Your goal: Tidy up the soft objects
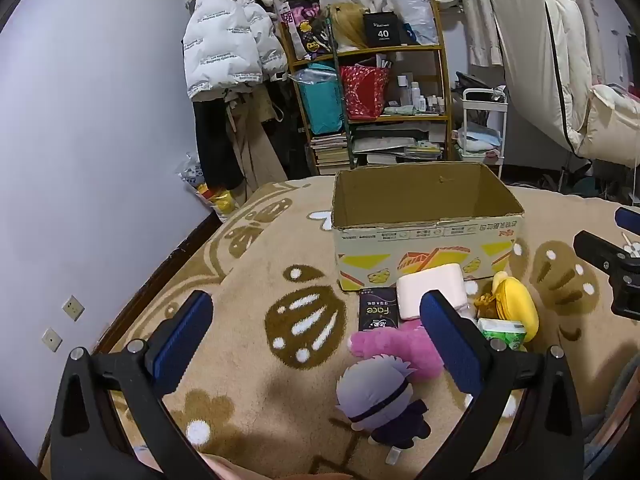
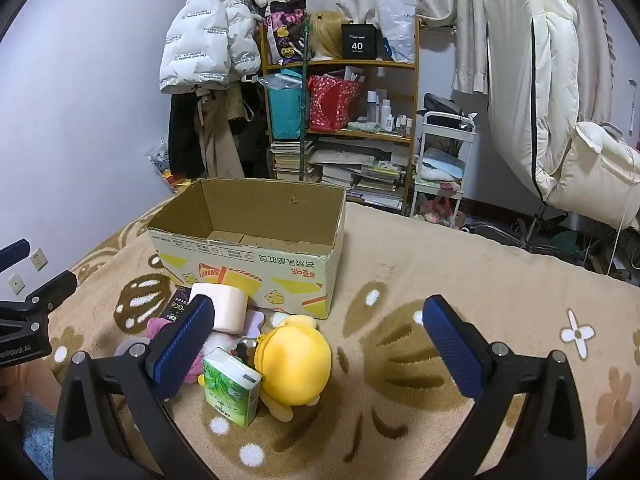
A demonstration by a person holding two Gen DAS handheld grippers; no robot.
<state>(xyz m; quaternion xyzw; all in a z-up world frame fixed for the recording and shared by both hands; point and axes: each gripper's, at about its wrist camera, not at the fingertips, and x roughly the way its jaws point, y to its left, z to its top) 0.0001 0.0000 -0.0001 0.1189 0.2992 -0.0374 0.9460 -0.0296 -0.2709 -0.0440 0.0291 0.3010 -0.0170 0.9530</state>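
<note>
Left gripper (image 1: 316, 330): jaws spread wide, holding nothing, poised above the blanket (image 1: 248, 320) with a grey-haired plush doll (image 1: 382, 400) lying between and just below its fingers.

Right gripper (image 2: 318, 332): jaws spread wide, holding nothing; yellow plush toy (image 2: 298, 364) and green tissue pack (image 2: 230, 390) sit between its fingers, nearer the left one.

Loose soft items, all on the blanket in a cluster before the box:
- Grey-haired plush doll, nearest, lying on its side in a dark outfit.
- Pink plush (image 1: 396, 346), touching the doll's head.
- Green tissue pack, standing beside the yellow plush toy.
- Black packet marked "Face" (image 1: 378, 310), flat, just in front of the box.
- Pale pink toilet roll (image 1: 432, 290), resting against the box's front wall.

Cardboard box (image 2: 248, 258): open-topped, upright, printed yellow and orange on the front. Interior shows only bare cardboard floor flaps; no items inside.

Behind, off the bed: wooden shelf unit (image 2: 412, 120) holding a teal bag (image 2: 284, 110), red bag (image 2: 332, 102), bottles and stacked books; white rolling cart (image 2: 444, 160) alongside.
</note>
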